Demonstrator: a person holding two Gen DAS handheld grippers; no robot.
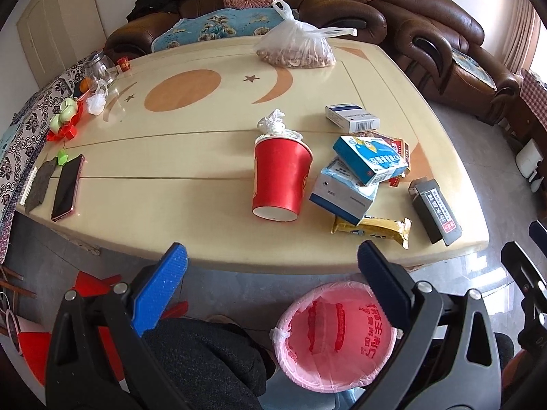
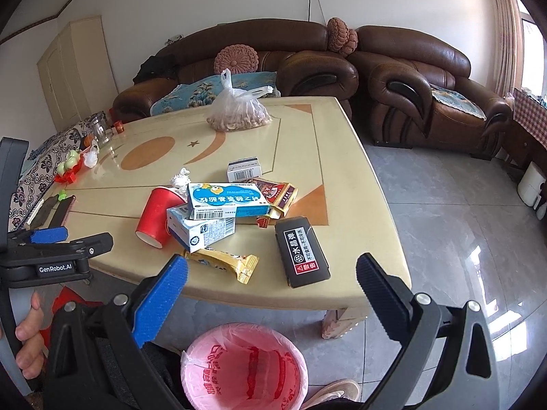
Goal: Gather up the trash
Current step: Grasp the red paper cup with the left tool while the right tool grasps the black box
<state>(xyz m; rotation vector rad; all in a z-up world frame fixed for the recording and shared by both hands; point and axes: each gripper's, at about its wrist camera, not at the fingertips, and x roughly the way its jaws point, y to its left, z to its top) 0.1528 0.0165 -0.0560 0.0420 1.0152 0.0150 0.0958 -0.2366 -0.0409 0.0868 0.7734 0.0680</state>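
Several pieces of trash lie clustered on the cream table (image 1: 191, 205) in the left wrist view: a red paper cup (image 1: 280, 179) stuffed with crumpled white plastic, a pile of medicine boxes (image 1: 359, 174) just right of it, a yellow wrapper (image 1: 372, 230) poking out from under the pile, a black box (image 1: 436, 210) near the table's right edge, and a small white and blue box (image 1: 352, 118) farther back. The left gripper (image 1: 273, 266) hangs short of the table edge, jaws spread wide and holding nothing. Below it on the floor stands the pink-lined bin (image 1: 336, 336), which looks empty

From the right wrist view the same heap sits ahead and slightly left, the blue-fronted box (image 2: 227, 200) on top, the wrapper (image 2: 225, 263) and black box (image 2: 301, 251) nearest the front edge. The right gripper (image 2: 273, 276) also waits off the table with its jaws wide apart and empty; the bin (image 2: 244, 365) is directly beneath

As I judge it, collecting has not begun: nothing is gripped and nothing seems binned. The next move calls for reaching forward over the edge, closing on one near item such as the wrapper or black box, then carrying it back and down over the bin, without toppling the stacked boxes
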